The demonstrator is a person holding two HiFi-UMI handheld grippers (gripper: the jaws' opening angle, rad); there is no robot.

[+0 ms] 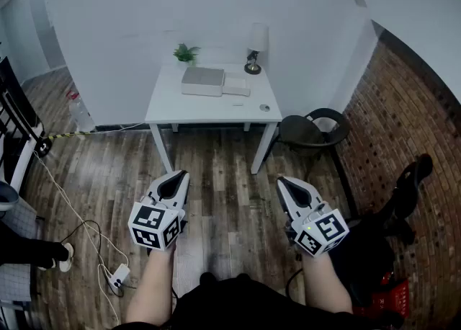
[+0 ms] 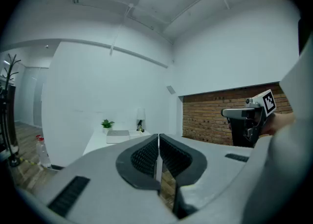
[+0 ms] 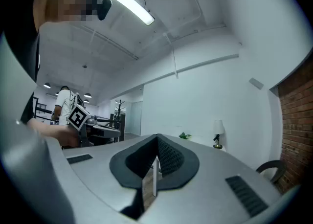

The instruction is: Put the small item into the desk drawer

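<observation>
Fingers [image 2: 144,157] clenched empty, left gripper [image 1: 180,175] and right gripper [image 1: 283,179]; small item [image 1: 264,107] on bench [image 1: 209,110] looks light, I'd pinch its sides.

Your head camera looks steeply down over the left gripper [image 1: 178,177] and right gripper [image 1: 283,181]; their cameras look level along the jaws. All share the far white desk [image 1: 209,101].

Open floor [image 1: 216,177] leads to the front edge of the tabletop [image 1: 209,109]; a chair [image 1: 313,130] crowds its right corner, and a box [image 1: 202,81] fills the back.
</observation>
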